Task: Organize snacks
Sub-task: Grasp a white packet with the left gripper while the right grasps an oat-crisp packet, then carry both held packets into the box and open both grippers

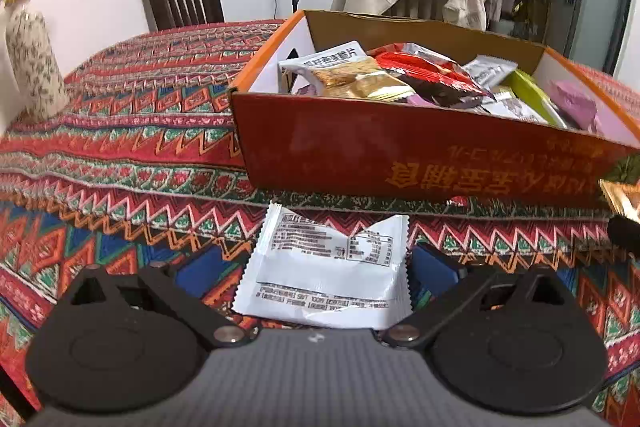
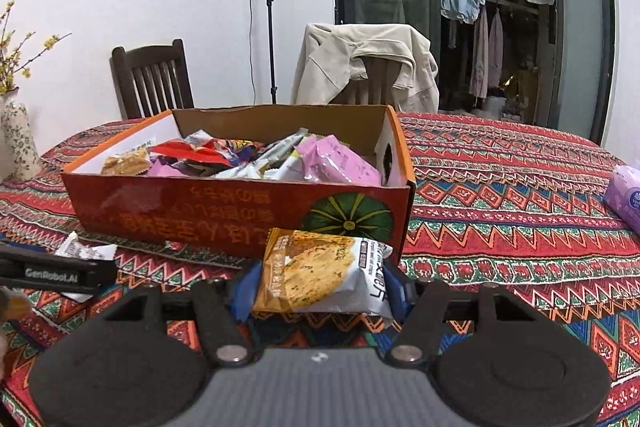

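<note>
Where the two wrist views differ, each detail is listed from left to right.

Seen only by the left wrist: a white packet (image 1: 326,267) is shown printed side up, with black text and a table on it, lying between the blue pads of the left gripper (image 1: 320,267).
Left gripper: its pads are set at the packet's two serrated side edges; whether they press or merely flank it cannot be told.
Seen only by the right wrist: a cracker packet (image 2: 322,273) with an orange and white wrapper and a printed golden cracker, and a lilac tissue pack (image 2: 626,197) far right on the cloth.
Right gripper (image 2: 320,279): it is closed on the cracker packet, which is held just in front of the box's front wall.
Box (image 2: 200,211): an open cardboard carton is seen in both views, red-orange outside, white and brown inside, with gold lettering upside down and a green pumpkin printed at its right corner.
Box contents: crinkled foil and plastic packets in pink, red, gold, green and white are heaped loosely.
Tablecloth (image 1: 120,147): a woven cloth with zigzag bands in red, blue and green is laid under everything.
Vase (image 1: 34,63): a floral-patterned vase is stood at far left.
</note>
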A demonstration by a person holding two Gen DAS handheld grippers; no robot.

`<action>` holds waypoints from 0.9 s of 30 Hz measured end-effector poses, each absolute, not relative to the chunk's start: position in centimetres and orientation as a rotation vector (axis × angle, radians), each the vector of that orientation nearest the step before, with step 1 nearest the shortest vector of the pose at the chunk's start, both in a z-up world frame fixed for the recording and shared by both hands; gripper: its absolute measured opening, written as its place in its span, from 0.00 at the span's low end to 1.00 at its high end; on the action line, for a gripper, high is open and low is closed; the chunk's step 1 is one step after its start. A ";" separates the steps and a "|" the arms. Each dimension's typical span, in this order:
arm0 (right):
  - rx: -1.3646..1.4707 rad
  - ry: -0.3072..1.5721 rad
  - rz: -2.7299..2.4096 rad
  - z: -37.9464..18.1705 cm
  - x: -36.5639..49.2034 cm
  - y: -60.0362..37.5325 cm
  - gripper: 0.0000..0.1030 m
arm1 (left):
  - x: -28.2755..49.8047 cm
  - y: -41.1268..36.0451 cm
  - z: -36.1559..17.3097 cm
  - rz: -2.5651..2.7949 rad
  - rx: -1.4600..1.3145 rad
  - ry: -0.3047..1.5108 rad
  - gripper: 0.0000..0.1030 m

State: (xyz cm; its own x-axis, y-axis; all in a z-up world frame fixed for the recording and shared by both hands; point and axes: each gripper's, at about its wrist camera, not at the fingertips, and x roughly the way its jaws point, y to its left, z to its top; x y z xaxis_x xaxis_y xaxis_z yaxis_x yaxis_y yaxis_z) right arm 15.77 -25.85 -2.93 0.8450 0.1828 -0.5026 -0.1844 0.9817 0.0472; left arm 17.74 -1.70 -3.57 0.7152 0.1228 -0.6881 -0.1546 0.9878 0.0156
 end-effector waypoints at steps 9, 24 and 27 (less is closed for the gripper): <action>-0.015 0.519 0.209 -2.8 15.4 -25.6 0.61 | 16.5 -1.9 -3.0 0.126 -0.042 0.727 0.62; -0.007 0.431 0.293 -1.9 13.9 -25.5 0.61 | 13.1 -2.7 -0.4 0.101 -0.041 0.624 0.57; -0.013 0.405 0.321 -1.6 13.5 -25.2 0.61 | 12.5 -2.7 0.4 0.095 -0.049 0.599 0.57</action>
State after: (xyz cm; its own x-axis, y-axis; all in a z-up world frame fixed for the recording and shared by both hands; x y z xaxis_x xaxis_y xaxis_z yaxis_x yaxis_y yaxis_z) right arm 13.54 -25.16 -1.64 0.8697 0.3042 -0.3888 -0.3093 0.9496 0.0510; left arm 12.46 -2.72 0.45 0.8218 0.0751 -0.5647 -0.1035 0.9945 -0.0184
